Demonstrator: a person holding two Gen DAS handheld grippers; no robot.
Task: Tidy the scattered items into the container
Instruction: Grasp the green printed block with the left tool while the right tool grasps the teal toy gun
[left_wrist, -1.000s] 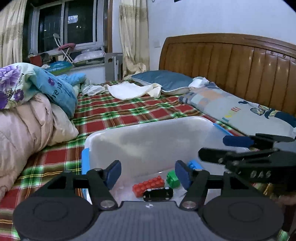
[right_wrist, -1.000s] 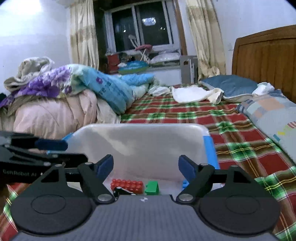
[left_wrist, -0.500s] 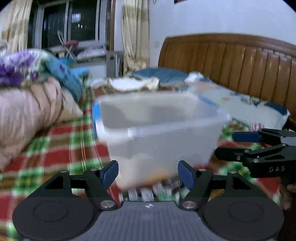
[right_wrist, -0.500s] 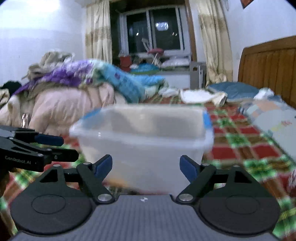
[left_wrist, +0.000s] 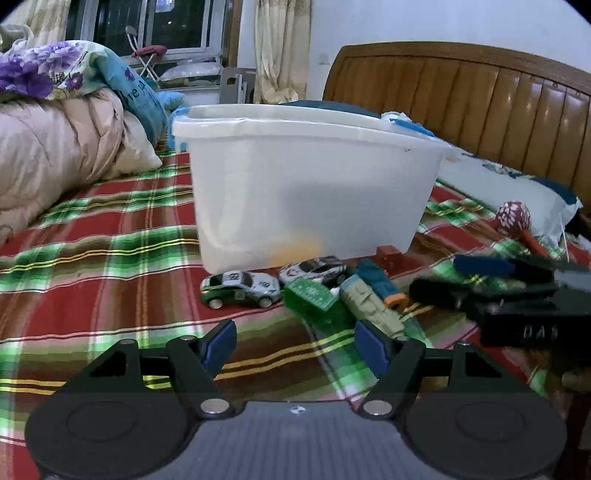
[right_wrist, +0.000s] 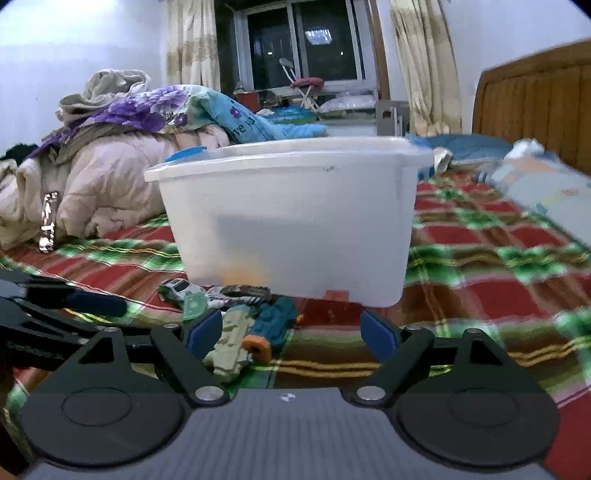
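The translucent white plastic container (left_wrist: 310, 192) stands on the red-and-green plaid bed cover (left_wrist: 92, 280), beyond both pairs of fingers. Against its near wall lie two silver toy cars (left_wrist: 240, 288), a green flat block (left_wrist: 309, 295) and a teal-and-orange toy blaster (right_wrist: 271, 326). The left gripper (left_wrist: 295, 341) has its fingers spread wide, holding nothing; the cars lie just ahead. The right gripper (right_wrist: 291, 330) is likewise wide, the blaster between its fingers.

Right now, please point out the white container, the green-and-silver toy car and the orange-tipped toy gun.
white container (left_wrist: 306, 192), left wrist view, middle of front wall.
green-and-silver toy car (left_wrist: 240, 288), left wrist view, its side door.
orange-tipped toy gun (right_wrist: 271, 326), right wrist view, teal body.
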